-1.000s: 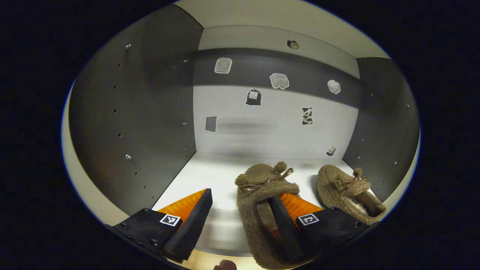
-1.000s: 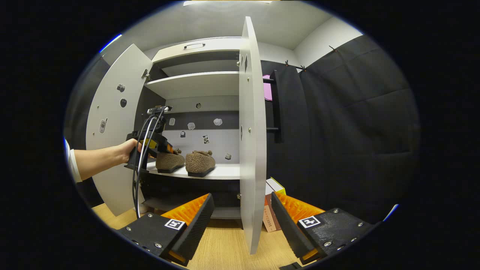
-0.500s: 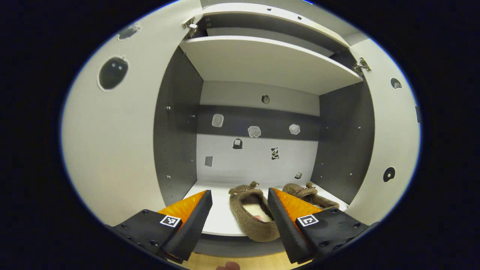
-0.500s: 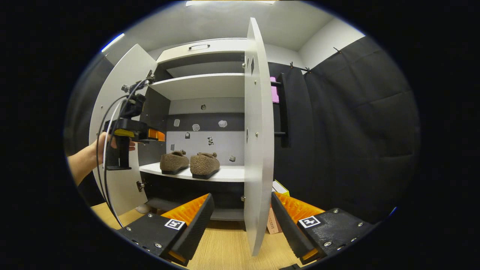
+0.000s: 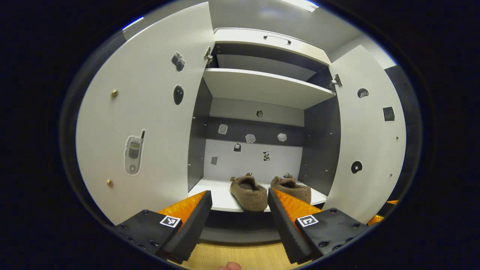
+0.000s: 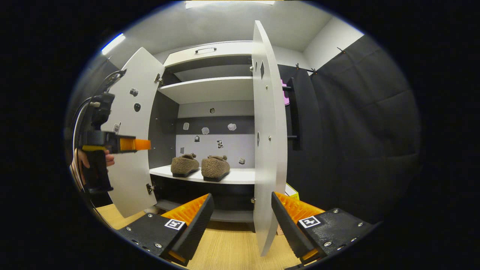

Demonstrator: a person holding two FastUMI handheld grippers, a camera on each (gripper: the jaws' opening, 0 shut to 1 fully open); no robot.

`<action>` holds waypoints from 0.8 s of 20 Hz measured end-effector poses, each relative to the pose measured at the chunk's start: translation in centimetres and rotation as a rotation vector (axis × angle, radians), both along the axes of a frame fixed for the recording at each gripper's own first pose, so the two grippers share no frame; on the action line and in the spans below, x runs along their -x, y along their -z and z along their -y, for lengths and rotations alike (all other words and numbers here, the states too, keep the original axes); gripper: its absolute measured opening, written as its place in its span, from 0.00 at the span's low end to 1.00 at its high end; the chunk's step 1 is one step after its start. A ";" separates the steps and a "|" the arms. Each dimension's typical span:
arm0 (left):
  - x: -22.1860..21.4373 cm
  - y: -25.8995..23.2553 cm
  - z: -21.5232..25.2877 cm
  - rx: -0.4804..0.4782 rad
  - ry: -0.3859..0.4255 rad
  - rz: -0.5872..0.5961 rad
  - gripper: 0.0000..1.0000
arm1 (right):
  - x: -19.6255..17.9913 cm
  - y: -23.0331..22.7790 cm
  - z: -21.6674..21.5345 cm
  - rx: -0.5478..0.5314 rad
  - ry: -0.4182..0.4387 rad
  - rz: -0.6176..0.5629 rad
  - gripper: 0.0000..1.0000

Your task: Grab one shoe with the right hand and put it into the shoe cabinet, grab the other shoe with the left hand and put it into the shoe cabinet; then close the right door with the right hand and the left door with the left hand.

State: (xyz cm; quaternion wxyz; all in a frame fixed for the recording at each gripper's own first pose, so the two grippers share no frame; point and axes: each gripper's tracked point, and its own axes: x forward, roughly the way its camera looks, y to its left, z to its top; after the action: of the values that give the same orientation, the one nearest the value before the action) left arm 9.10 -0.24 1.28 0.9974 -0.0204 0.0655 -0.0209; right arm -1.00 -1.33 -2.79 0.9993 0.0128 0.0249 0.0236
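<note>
Fuzzy brown shoes point(image 5: 249, 188) side by side on cabinet shelf point(image 5: 224, 193); both grippers' jaws spread, empty

Both views toward open shoe cabinet point(image 5: 262, 86)

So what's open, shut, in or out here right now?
Left door: open.
Right door: open, edge-on in the right gripper view.
Left shoe: on the cabinet shelf, upright.
Right shoe: on that shelf, beside it.
Left gripper: jaws open, empty.
Right gripper: jaws open, empty.
</note>
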 end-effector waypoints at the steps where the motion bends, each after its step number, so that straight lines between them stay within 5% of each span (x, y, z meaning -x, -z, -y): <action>1: 1.5 1.3 -0.4 -0.007 -0.015 -0.008 0.94 | 0.1 0.0 -0.3 -0.006 -0.008 0.001 0.98; 10: 9.5 6.0 -1.2 0.022 -0.074 -0.003 0.94 | 0.8 0.3 -0.9 -0.027 -0.035 -0.009 0.94; 16: 12.3 7.0 -0.8 0.009 -0.083 -0.004 0.96 | -0.7 -8.5 6.8 -0.005 0.076 0.136 0.94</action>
State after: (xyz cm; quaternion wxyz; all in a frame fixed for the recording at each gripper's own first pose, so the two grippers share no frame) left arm -3.24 0.53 -5.75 0.9972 -0.0275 0.0662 0.0205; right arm -0.25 -8.14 5.73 0.9988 0.0147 -0.0436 -0.0134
